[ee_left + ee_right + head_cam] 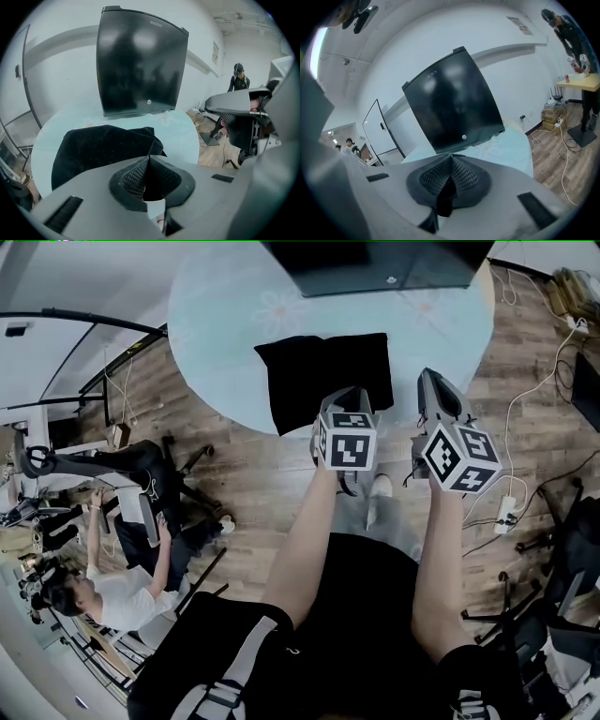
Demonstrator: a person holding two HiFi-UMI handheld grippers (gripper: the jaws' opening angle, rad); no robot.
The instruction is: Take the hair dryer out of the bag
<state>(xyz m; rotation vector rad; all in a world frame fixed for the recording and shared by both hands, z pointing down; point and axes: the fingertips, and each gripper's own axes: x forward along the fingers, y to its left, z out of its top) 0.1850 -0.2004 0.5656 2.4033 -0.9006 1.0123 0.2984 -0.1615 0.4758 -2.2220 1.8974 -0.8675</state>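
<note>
Round pale table [216, 352] fills the top of the head view. The black bag [323, 376] lies flat on it, close to the edge nearest you. A dark monitor [375, 263] stands beyond the bag at 12 o'clock. You can see no dryer anywhere, so I judge it is inside the bag, and which way it points cannot be told. The bag's longer side runs from 9 to 3 o'clock. Your left gripper [342, 397] has its tips over the bag's near right part. Your right gripper [429, 381] sits just off the bag at 3 o'clock, over bare table. The left is the nearer one.

In the left gripper view, your left gripper's [149, 158] jaws are pressed together with nothing between them. The bag [103, 150] spreads from just under the tips toward 10 o'clock, and its mouth does not show.

In the right gripper view, your right gripper's [451, 158] jaws are likewise closed and empty. They aim at the monitor [454, 103] at 12 o'clock. The bag is not plainly in sight here, so it lies off to this gripper's left.
</note>
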